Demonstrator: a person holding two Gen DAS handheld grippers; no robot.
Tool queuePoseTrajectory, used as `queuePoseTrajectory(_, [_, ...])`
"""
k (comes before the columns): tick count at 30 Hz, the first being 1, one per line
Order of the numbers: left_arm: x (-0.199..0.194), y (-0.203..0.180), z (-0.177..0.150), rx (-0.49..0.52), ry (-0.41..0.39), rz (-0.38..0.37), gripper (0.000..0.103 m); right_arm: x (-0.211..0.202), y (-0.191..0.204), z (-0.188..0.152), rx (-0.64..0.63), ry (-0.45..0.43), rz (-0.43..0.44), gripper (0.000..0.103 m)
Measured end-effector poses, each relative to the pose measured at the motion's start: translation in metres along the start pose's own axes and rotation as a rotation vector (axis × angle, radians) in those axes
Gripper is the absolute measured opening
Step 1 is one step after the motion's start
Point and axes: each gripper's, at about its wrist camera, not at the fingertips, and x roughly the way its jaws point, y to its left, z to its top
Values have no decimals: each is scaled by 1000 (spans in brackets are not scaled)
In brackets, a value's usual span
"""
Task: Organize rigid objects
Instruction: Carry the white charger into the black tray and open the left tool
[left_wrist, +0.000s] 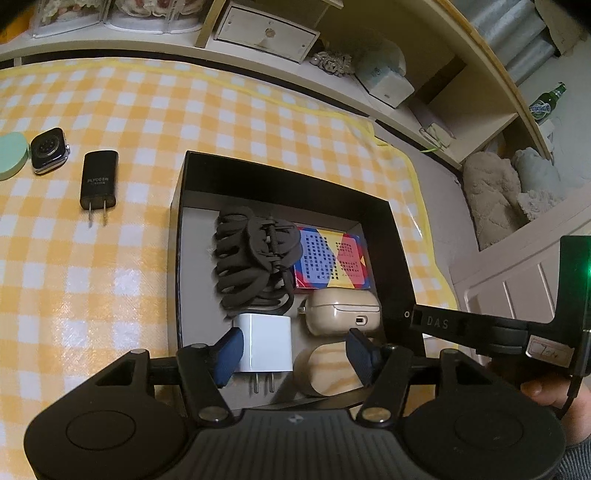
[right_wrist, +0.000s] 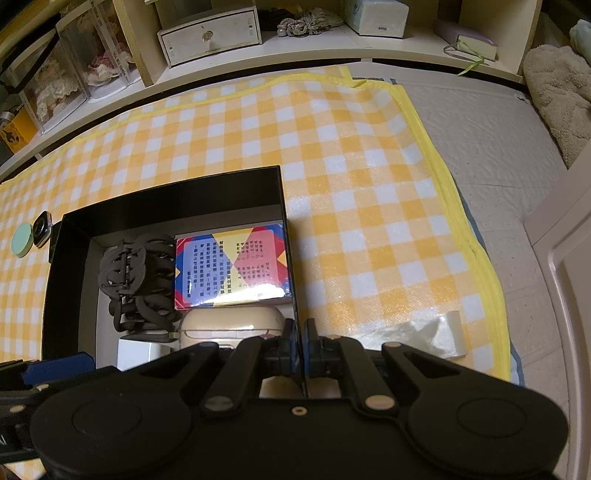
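Two claws work at one black box (left_wrist: 391, 236) that sits on a yellow-and-white checked mat (left_wrist: 110, 258), toward the mat's right edge. The left claw (left_wrist: 295, 354) stands apart over the box's near end, its blue pads (left_wrist: 229, 354) either side of a white charger (left_wrist: 264, 345) without pressing it; the left pad sits just beside the charger's side and the right pad is well clear. The charger lies in the box's near-left part with its prongs toward the camera. The right claw (right_wrist: 301, 350) is closed together on the box's thin right wall (right_wrist: 291, 280), one pad inside and one outside.

Inside the box, a dark hair clip (left_wrist: 251, 262) lies along the left side, a colourful printed card box (left_wrist: 332, 262) fills the far-right corner, and a beige earbud case (left_wrist: 341, 312) rests in front of it, just beside the charger. A roll of clear tape (right_wrist: 448, 332) lies on the mat near its right edge, outside the box.

Left of the box, still on the mat, lie a black plug adapter (left_wrist: 99, 181), a smartwatch body (left_wrist: 49, 149) and a mint round case (left_wrist: 11, 155), well apart from the box.
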Motion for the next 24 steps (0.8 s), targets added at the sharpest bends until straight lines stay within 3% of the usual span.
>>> queuePoseTrajectory(10, [-5, -3, 0, 14, 14, -13, 63, 0, 0, 0, 1, 0, 0, 5])
queuePoseTrajectory(16, [8, -6, 0, 46, 32, 16, 74, 0, 0, 0, 0, 1, 0, 5])
queuePoseTrajectory(24, [21, -22, 1, 170, 39, 22, 92, 0, 0, 0, 0, 1, -1, 5])
